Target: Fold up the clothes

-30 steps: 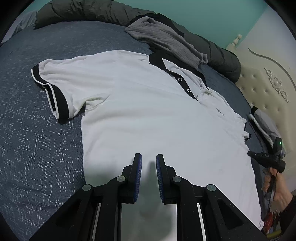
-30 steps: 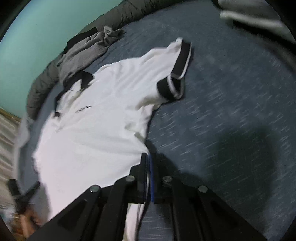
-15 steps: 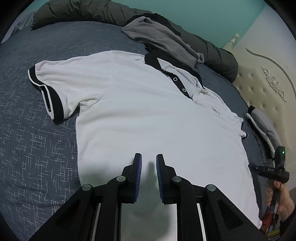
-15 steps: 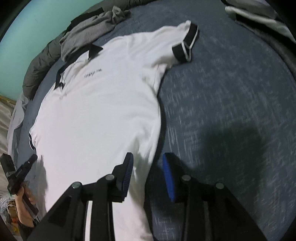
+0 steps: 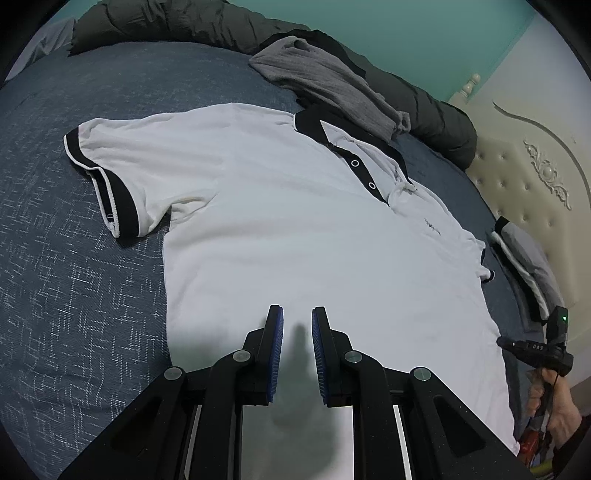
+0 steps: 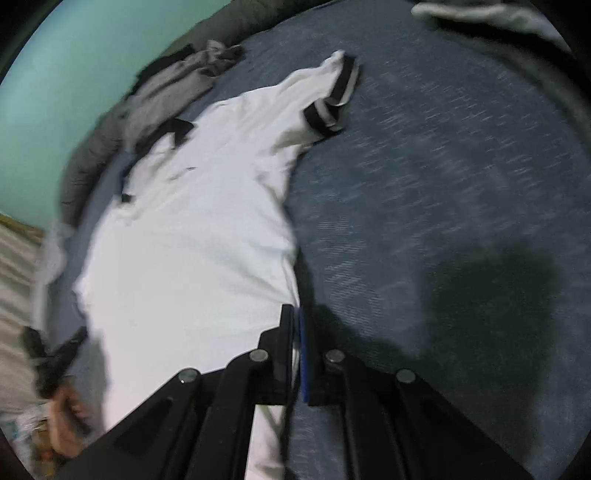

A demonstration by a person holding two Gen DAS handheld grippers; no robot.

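A white polo shirt (image 5: pixel 295 221) with black collar and black sleeve cuffs lies spread face up on the blue bedspread (image 5: pixel 74 277). My left gripper (image 5: pixel 297 317) hovers over the shirt's lower part, its jaws a small gap apart with only shadowed cloth below them. In the blurred right wrist view, my right gripper (image 6: pixel 297 314) is closing tight on the shirt's (image 6: pixel 192 258) side edge, with white cloth pinched between the pads. A hand holds that gripper at the lower right of the left wrist view.
A grey garment (image 5: pixel 332 85) lies above the collar on a dark rolled duvet (image 5: pixel 184 22). A cream tufted headboard (image 5: pixel 535 177) and a grey pillow (image 5: pixel 524 251) are at the right. Bare bedspread (image 6: pixel 443 184) spreads beside the shirt.
The right gripper stood open beside the shirt's edge half a second ago and has shut on that edge again. The left gripper has stayed in place with the same gap.
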